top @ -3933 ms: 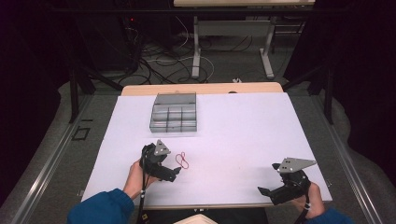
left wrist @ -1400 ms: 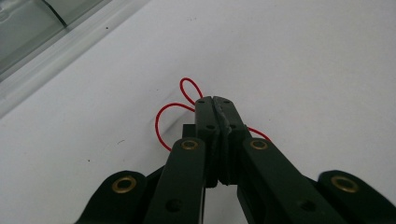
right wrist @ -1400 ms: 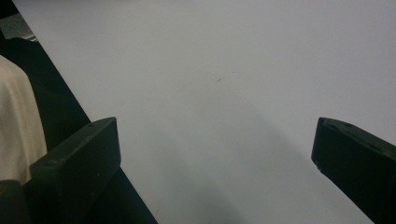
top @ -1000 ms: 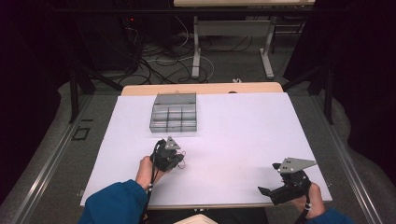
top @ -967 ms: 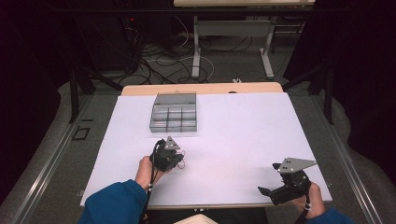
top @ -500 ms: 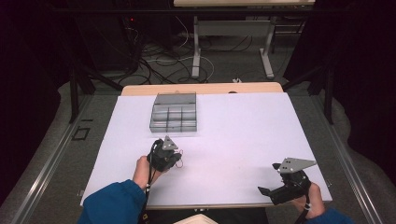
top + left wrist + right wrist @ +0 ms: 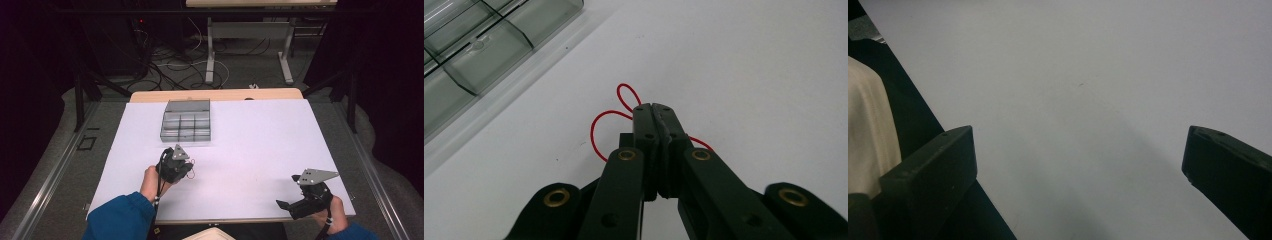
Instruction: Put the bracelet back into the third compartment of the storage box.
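On the table (image 7: 260, 135): a white sheet is spread over the top, with a wooden edge left bare at the far side; everything in play is set on the left half and the near right corner.
Compartment tray (image 7: 186, 120): a clear grey tray divided into cells is placed at the far left of the sheet; its near cells, as seen in the left gripper view (image 7: 479, 47), appear to hold nothing, though the farther cells cannot be judged.
Left gripper (image 7: 655, 112): it is held just short of the tray's near edge; its jaws are pressed together on a thin red loop, so the loop is taken to be pinched.
Right gripper (image 7: 1078, 160): it is parked at the near right corner with its jaws spread wide and nothing between them.
Red thread (image 7: 610, 120): looped, it is seen curling out to either side of the closed jaw tips, close above the sheet.
Change: over the last seconds the left gripper has been carried forward from the near edge toward the tray, and the thread has gone with it.
Meaning: the pick-up is judged done; a drop into a tray cell is probably what remains.
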Tool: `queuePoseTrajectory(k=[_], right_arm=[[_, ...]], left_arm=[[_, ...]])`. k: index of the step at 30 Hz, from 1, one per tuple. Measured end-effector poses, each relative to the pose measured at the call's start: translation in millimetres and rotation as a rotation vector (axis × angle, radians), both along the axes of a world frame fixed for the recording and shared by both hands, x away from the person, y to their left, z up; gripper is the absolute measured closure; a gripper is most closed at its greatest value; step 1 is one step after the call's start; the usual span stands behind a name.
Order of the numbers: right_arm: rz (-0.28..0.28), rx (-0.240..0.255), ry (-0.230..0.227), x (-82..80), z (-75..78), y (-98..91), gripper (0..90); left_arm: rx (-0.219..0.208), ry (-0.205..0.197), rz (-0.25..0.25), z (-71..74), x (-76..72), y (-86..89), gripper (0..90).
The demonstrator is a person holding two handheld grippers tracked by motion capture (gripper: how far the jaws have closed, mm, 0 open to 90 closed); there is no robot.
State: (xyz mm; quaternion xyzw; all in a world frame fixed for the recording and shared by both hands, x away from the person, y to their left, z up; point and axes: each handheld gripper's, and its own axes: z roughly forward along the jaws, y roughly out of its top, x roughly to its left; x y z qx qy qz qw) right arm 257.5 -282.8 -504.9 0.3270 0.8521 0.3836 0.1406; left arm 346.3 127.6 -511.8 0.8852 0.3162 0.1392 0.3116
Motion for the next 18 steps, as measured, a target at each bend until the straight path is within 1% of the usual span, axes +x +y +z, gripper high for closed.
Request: queuePoseTrajectory(k=[2,4,5,8,9,10,11,12,18], right_arm=[[0.004,-0.001,-0.002,0.5,-0.2,0.1,0.6],[0.007,-0.001,0.007,0.7,-0.2,0.1,0.6],[0.007,0.000,0.001,0.9,-0.4,0.2,0.6],[0.005,-0.002,0.001,1.3,-0.3,0.1,0.6],[0.010,-0.010,0.007,1.7,0.2,-0.3,0.6],[0.010,-0.010,0.007,1.7,0.2,-0.3,0.6],[0.014,-0.006,0.000,2.3,-0.2,-0.2,0.6],[0.012,-0.012,0.003,2.1,0.2,-0.3,0.6],[0.013,-0.010,0.006,2.5,-0.1,-0.3,0.6]], left_arm=[[0.000,-0.006,0.004,0.4,0.0,0.2,90.0],[0.004,0.006,0.002,2.3,0.2,1.2,90.0],[0.001,-0.006,0.008,2.5,0.4,1.6,90.0],[-0.005,-0.008,0.016,3.9,1.0,2.6,90.0],[-0.004,-0.004,0.015,4.8,1.4,3.2,90.0],[-0.001,-0.010,0.016,5.4,1.9,3.7,90.0],[-0.007,-0.011,0.018,5.6,2.1,3.8,90.0],[-0.001,-0.011,0.016,6.6,2.8,4.3,90.0],[-0.004,-0.018,0.019,10.2,6.4,5.3,90.0]])
